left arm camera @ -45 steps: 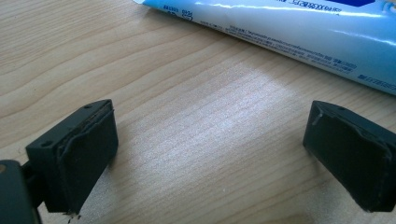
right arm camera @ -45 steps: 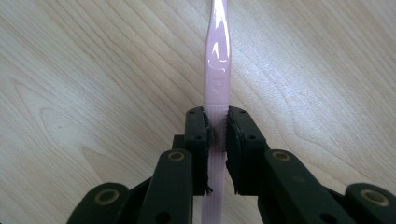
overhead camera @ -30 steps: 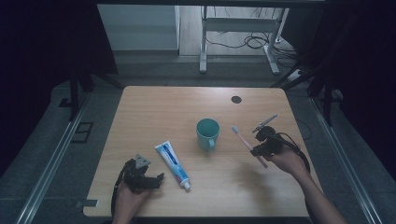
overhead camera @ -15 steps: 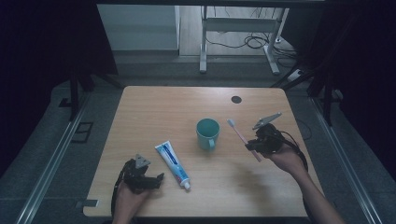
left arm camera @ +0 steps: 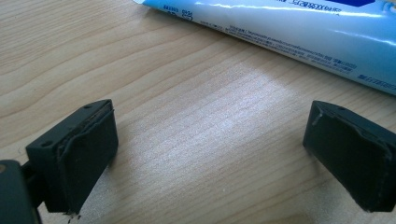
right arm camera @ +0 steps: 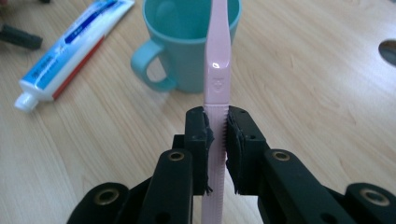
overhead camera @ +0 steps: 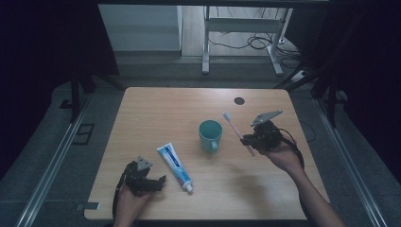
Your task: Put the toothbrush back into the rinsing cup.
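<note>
At the right of the high view, the right gripper [overhead camera: 249, 140] is clamped on a pink toothbrush [overhead camera: 238, 133], its head up and tilted toward the upper left, beside the teal mug [overhead camera: 210, 135] at centre. At lower left, the left gripper [overhead camera: 158, 182] rests on the table [overhead camera: 179, 104], jaws wide apart, next to the toothpaste [overhead camera: 174, 162].

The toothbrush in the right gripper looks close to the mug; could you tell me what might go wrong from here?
The right gripper clamps the pink toothbrush low on its handle, so the long free end could pivot or slip. Swung toward the teal mug, the brush might hit the rim and tip it. The toothpaste tube lies near the open left gripper, which could nudge it.
</note>
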`<state>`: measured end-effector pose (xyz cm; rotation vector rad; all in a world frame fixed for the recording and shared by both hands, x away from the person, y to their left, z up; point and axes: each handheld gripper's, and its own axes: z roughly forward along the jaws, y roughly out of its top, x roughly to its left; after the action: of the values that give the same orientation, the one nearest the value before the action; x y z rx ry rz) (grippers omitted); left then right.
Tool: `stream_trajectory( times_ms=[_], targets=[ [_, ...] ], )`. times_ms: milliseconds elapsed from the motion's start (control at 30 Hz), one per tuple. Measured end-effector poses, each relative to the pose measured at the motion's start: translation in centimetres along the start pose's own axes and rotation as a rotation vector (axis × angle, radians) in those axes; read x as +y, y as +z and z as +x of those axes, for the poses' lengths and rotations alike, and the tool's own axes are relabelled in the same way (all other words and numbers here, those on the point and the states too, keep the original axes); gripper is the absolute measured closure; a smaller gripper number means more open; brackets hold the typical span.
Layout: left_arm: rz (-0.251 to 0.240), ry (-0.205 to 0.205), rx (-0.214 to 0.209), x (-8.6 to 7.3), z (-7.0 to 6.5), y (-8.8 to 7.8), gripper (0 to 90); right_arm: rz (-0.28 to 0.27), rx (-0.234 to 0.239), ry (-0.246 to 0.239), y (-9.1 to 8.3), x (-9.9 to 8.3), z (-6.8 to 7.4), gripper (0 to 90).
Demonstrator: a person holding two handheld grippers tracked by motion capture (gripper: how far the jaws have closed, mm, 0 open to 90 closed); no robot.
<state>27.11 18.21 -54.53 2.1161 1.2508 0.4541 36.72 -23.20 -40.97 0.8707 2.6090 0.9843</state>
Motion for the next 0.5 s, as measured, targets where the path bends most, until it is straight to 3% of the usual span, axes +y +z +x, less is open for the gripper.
stream_trajectory(
  times_ms=[500],
  targets=[
    [0.0,0.0,0.0,0.0,0.0,0.0,3.2,-0.107,-0.005,0.0,0.5,1.9,0.1,78.6]
  ],
)
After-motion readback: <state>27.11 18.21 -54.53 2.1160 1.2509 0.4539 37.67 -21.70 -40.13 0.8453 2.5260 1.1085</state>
